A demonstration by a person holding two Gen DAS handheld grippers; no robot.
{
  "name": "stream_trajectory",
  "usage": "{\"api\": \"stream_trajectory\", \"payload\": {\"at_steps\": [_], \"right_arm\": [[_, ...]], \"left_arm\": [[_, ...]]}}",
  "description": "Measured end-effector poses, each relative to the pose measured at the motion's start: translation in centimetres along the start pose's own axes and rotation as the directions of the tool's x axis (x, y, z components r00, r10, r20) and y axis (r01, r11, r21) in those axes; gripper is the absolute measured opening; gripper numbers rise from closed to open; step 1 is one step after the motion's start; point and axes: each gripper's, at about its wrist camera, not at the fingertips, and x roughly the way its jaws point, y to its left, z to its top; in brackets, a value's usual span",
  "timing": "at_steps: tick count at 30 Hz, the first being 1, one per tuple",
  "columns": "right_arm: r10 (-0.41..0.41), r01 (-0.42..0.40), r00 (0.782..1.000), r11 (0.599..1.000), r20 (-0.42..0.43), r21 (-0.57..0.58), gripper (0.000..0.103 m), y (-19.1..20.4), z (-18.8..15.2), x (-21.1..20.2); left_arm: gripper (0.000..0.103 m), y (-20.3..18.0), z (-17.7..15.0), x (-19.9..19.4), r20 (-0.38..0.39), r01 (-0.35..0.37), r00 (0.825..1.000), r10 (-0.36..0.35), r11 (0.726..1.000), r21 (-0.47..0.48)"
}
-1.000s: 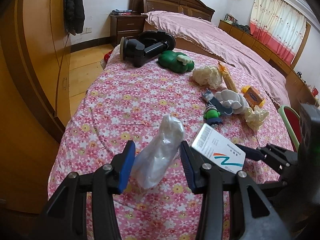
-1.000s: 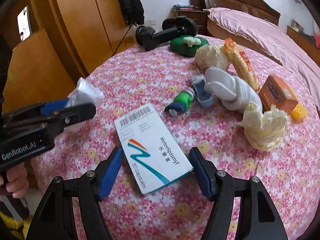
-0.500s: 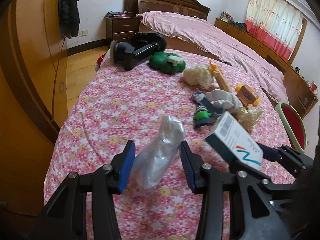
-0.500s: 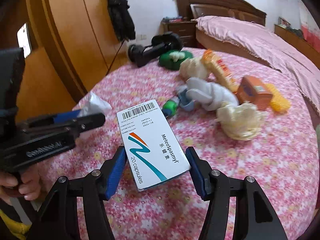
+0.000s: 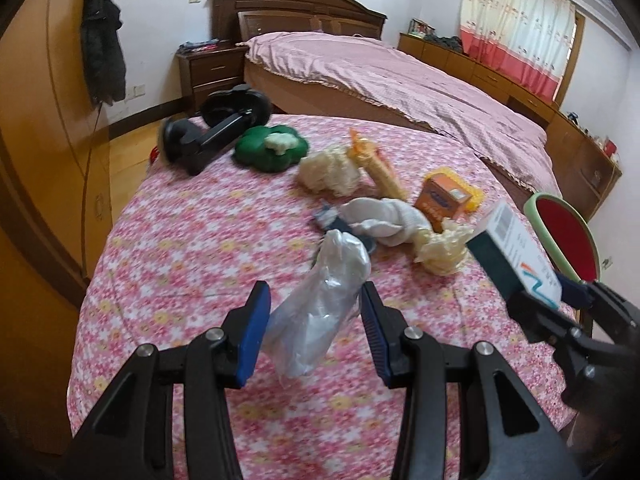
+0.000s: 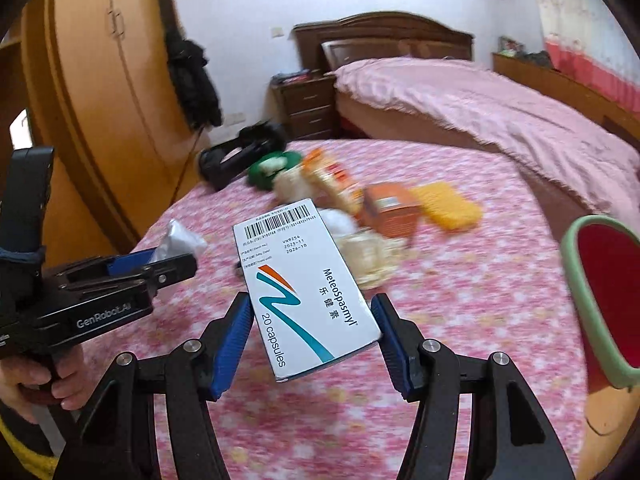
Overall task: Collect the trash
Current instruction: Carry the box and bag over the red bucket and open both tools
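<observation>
1. Two grips show: the left gripper (image 5: pixel 314 318) pinches a crinkled, translucent plastic wrapper (image 5: pixel 320 312) above the floral tablecloth (image 5: pixel 192 240); the right gripper (image 6: pixel 314 344) clamps a flat, glossy white medicine box (image 6: pixel 304 284), tilted, clear of the cloth.
2. Both point downward over the table; a hand (image 6: pixel 36 380) grips the left tool's handle.
3. Only the right view shows that hand; the left view shows the white sock (image 5: pixel 384 216) sharply, beside the orange carton (image 5: pixel 444 196) and crumpled tissue (image 5: pixel 442 250).
4. At the table's right edge stands a red bin (image 6: pixel 608 296) with a pale green rim.
</observation>
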Motion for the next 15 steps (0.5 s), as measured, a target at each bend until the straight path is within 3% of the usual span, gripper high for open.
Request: {"api": "stream_trajectory", "payload": {"at_steps": [15], "right_arm": [[-0.119,0.110,0.991,0.985,0.065,0.135,0.062,-7.7,-0.3,-4.5]], "left_arm": [[0.046,-8.5,2.4,1.2,0.006,0.089,0.996,-0.091,0.988,0.130]]}}
